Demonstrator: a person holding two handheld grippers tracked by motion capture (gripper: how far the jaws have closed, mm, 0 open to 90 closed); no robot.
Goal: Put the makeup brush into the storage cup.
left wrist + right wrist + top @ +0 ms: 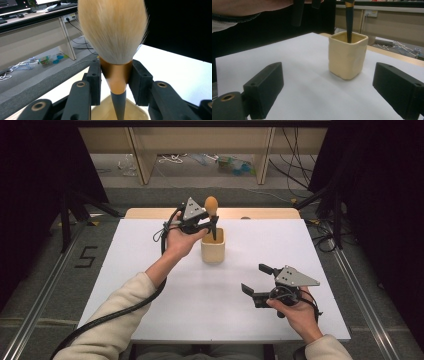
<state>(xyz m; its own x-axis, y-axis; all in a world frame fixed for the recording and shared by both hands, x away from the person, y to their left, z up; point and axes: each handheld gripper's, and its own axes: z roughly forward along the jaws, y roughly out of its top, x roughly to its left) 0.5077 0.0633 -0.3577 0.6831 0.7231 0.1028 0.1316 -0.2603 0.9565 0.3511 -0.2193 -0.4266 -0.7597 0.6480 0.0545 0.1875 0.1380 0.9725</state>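
Note:
A makeup brush (211,206) with a pale bristle head, copper ferrule and dark handle stands upright with its handle tip inside a cream square cup (213,246) at the table's middle back. My left gripper (212,222) is shut on the brush at its ferrule (117,77), right above the cup (117,111). My right gripper (254,279) rests open near the front right of the table, jaws wide apart with nothing between them, facing the cup (347,55) and the brush handle (349,22) from a distance.
The white table top (150,270) has bare room around the cup. A wooden strip (260,213) runs along its far edge. Beyond are desk legs, cables and clutter on the floor (200,162). Metal rails (45,290) flank the table.

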